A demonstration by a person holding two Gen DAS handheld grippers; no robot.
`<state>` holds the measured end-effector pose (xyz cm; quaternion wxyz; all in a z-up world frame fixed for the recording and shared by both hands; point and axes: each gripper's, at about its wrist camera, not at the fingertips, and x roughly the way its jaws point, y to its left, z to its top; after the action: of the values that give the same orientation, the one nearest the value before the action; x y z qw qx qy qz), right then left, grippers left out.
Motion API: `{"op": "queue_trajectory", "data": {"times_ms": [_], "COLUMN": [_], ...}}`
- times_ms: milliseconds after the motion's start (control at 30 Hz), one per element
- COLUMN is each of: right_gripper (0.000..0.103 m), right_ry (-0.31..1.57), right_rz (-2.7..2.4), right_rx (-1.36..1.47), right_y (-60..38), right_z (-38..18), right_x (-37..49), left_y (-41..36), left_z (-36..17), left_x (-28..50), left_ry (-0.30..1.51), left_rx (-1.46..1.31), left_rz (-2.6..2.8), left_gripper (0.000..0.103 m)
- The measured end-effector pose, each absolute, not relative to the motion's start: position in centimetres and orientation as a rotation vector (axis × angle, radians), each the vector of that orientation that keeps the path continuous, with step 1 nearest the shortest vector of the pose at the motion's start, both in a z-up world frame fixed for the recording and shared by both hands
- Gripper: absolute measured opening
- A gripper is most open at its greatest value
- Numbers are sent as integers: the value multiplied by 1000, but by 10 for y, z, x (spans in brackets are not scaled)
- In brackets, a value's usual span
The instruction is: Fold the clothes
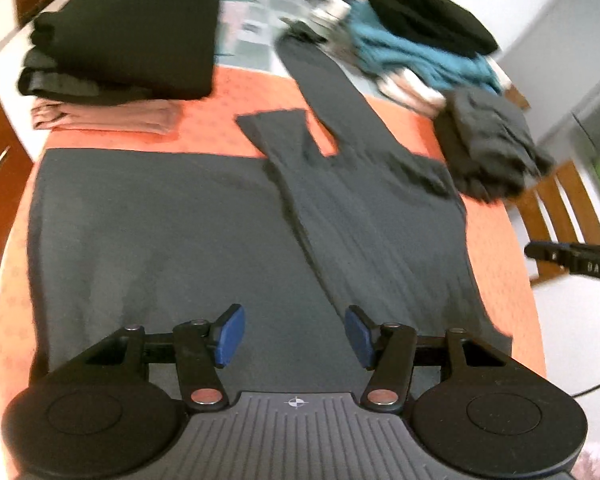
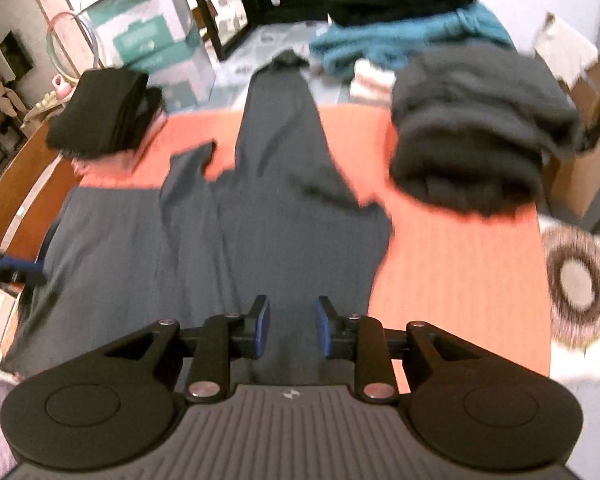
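Left tongs (image 1: 295, 336) and right tongs (image 2: 290, 327) hang open, angled downward.

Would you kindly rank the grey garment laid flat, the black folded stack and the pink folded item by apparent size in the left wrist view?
1. Grey garment, largest by far.
2. Black folded stack.
3. Pink folded item, smallest, though the stack covers part of it.

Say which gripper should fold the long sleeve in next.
Probably right. The right gripper hangs open over the shirt's right half, where the sleeve runs straight ahead. The left gripper, also open, sits over the flat body.

Orange-covered table (image 1: 236, 92), grey garment (image 1: 172, 232) spread flat (folded stacks (image 1: 132, 32) beyond)
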<state>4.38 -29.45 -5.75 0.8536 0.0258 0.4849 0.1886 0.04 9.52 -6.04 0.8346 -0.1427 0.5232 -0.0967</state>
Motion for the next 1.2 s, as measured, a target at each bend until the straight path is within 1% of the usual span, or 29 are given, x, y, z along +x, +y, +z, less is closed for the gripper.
{"op": "queue_trajectory", "data": {"times_ms": [267, 367, 500, 633, 1033, 1100, 1133, 1200], "right_gripper": [42, 43, 44, 49, 50, 53, 58, 59], "right_ry": [930, 915, 912, 904, 861, 871, 867, 861], "right_rz": [419, 439, 464, 484, 501, 468, 467, 462], "right_rx": [1, -31, -73, -108, -150, -181, -188, -216], "right_y": [-257, -239, -217, -195, -118, -105, -99, -88], "right_z": [-43, -48, -62, -78, -125, -134, -139, -149], "right_x": [167, 209, 268, 321, 464, 482, 490, 503], "left_y": [116, 122, 127, 129, 127, 127, 127, 127], "left_z": [-69, -74, -82, -91, -106, -107, -107, -108], "left_x": [28, 40, 56, 72, 113, 119, 121, 125], "left_ry": [1095, 1094, 1102, 1115, 1132, 1128, 1126, 1126], "left_rx": [-386, -387, -367, -337, -267, -269, -271, -276], "left_rz": [-78, -43, -7, 12, 1, 0, 0, -1], "left_gripper": [61, 63, 64, 64, 64, 65, 65, 65]}}
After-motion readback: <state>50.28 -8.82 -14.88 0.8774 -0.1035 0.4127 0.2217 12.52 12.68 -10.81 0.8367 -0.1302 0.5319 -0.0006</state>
